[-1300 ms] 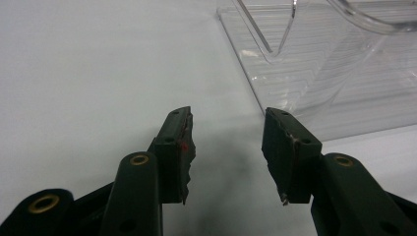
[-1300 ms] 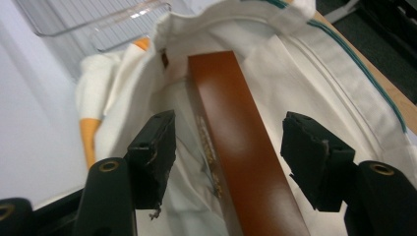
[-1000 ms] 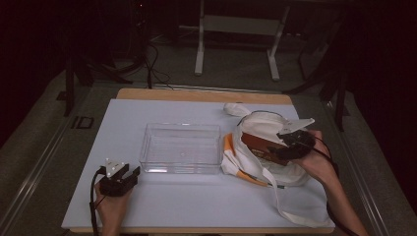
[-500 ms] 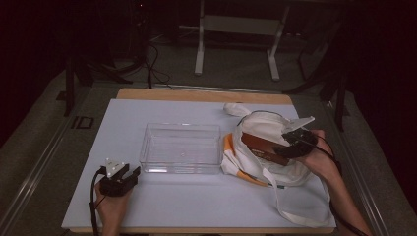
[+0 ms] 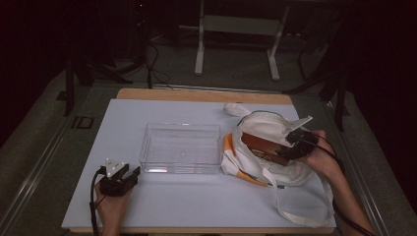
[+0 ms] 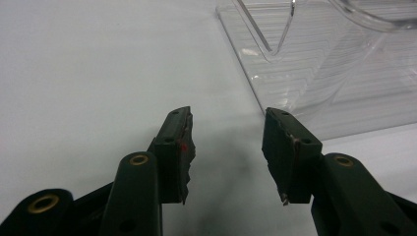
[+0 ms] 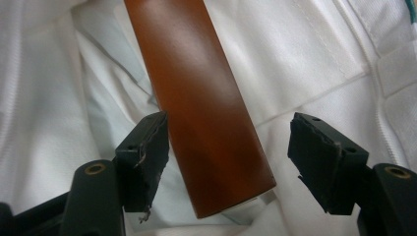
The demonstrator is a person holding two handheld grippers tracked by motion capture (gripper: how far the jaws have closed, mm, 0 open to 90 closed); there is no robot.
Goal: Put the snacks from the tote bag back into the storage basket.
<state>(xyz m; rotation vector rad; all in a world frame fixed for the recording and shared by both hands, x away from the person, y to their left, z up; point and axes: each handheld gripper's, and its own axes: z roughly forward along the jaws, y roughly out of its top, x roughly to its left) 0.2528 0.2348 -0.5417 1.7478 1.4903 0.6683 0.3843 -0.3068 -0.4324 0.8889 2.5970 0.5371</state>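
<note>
A long brown wooden block (image 5: 263, 146) lies on top of a white cloth bag (image 5: 265, 125) at the right of the table. My right gripper (image 5: 289, 147) is at the block's near end. In the right gripper view the block (image 7: 196, 98) lies between the jaws of the right gripper (image 7: 230, 123), over the white bag (image 7: 314, 59). These jaws have just been opening: the right-hand pad stands clear of the block, the left-hand one is close beside it. My left gripper (image 5: 129, 173) rests on the table, open and empty (image 6: 228, 115).
A clear plastic container (image 5: 182, 127) stands empty mid-table between the two grippers; its corner (image 6: 319, 73) is just ahead of the left jaws. The bag's long strap (image 5: 300, 216) trails toward the front right edge. An orange-trimmed part (image 5: 230, 145) touches the container.
The right hand has sunk slightly onto the bag with the block. The left gripper has not moved.
</note>
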